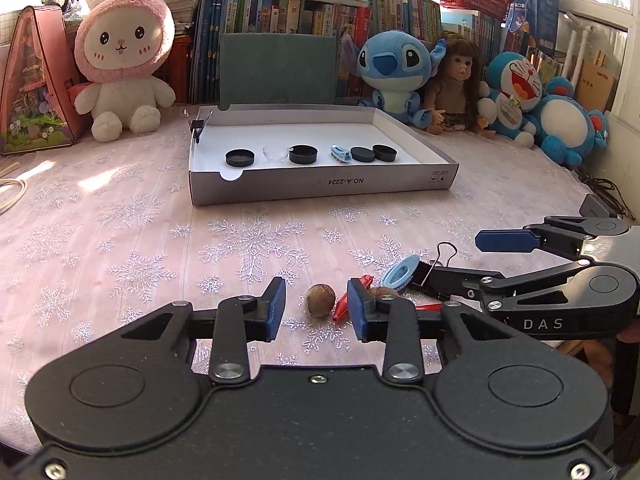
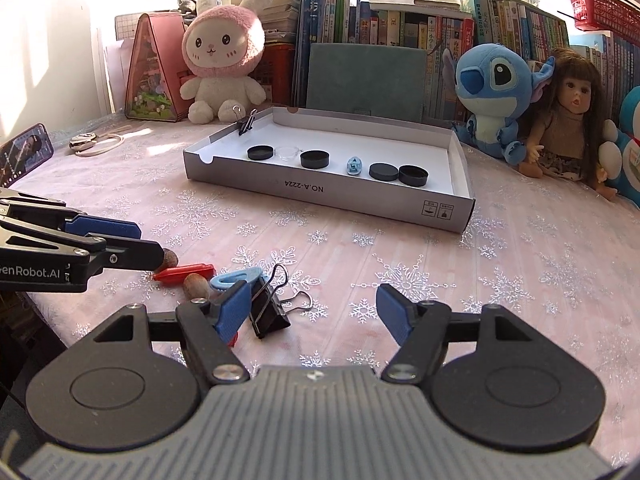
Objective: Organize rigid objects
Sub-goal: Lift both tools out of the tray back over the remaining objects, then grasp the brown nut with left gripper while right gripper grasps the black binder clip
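Two hand-held grippers hovered low over a pink snowflake-print tablecloth (image 1: 140,248), both empty, their blue-padded jaws standing apart. The left gripper (image 1: 316,308) framed a round brown walnut (image 1: 321,300), which lay on the cloth between its fingers, untouched. The right gripper (image 2: 310,312) had a black metal binder clip (image 2: 270,308) just inside its left finger.

The loose pile sat near the table's six o'clock edge: the walnut, a second brown nut (image 2: 196,285), a red bullet-shaped plastic piece (image 2: 184,271), a light-blue oval plastic clip (image 2: 234,278) and the binder clip, clustered close together.

Toward twelve o'clock stood the shallow grey cardboard box lid (image 1: 320,184), already lined with four black round caps (image 1: 240,157), a small clear glass dish (image 1: 275,153) and a small blue toy (image 1: 341,153), with another black binder clip (image 1: 197,125) clamped on its rim at ten o'clock.

The sorting appeared partly done, a pickup step in hand. The next move likely called for the left jaws to close squarely on the walnut, which could roll, then carry it to the lid.
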A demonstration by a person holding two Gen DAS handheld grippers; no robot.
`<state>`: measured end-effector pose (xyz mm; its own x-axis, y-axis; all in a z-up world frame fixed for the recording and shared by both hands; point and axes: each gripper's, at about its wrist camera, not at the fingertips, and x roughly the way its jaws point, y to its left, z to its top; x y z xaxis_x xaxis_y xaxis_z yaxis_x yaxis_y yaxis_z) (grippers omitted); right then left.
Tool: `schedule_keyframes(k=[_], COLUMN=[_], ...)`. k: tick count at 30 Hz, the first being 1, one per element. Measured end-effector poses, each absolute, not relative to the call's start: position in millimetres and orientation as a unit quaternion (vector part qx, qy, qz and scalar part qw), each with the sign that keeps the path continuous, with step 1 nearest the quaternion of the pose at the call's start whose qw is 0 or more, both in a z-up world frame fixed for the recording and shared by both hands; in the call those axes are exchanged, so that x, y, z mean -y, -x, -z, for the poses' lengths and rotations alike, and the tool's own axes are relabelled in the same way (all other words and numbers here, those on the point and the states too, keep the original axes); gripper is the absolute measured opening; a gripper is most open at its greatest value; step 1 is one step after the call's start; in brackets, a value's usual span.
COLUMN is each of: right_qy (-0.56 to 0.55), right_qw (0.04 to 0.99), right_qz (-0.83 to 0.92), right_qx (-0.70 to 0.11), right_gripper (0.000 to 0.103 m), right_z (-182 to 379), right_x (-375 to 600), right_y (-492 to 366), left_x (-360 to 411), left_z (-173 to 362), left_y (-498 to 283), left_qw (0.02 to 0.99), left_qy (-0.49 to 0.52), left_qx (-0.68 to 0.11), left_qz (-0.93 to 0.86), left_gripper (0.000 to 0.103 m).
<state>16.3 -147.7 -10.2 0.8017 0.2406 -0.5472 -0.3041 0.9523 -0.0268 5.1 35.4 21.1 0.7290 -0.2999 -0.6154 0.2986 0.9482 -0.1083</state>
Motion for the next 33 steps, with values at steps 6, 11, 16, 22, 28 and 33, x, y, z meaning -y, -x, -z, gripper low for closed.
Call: schedule_keyframes(k=[6, 11, 16, 22, 28, 33], right_qy=[0.077, 0.081, 0.086, 0.085, 0.090, 0.091], right_qw=[0.947, 0.949, 0.949, 0.948, 0.945, 0.947], right_qz=[-0.135, -0.127, -0.117, -0.113, -0.120, -0.097], right_qx=[-0.280, -0.278, -0.279, -0.285, -0.292, -0.293], right_gripper=[0.080, 0.080, 0.080, 0.080, 0.080, 0.080], right_z=[16, 15, 14, 13, 14, 15], right_x=[143, 146, 152, 162, 166, 174], right_y=[-18, -18, -17, -15, -8, -9], left_x=[-36, -35, -36, -38, -41, -44], left_z=[-12, -9, -8, -7, -7, -7], left_y=[-13, -17, -20, -21, -18, -17], left_qw=[0.928, 0.927, 0.928, 0.930, 0.930, 0.931], left_qy=[0.000, -0.005, -0.002, -0.002, -0.007, -0.007], left_qx=[-0.343, -0.345, -0.343, -0.343, -0.342, -0.342], left_qz=[0.148, 0.146, 0.142, 0.136, 0.134, 0.128], left_gripper=[0.027, 0.026, 0.026, 0.026, 0.026, 0.026])
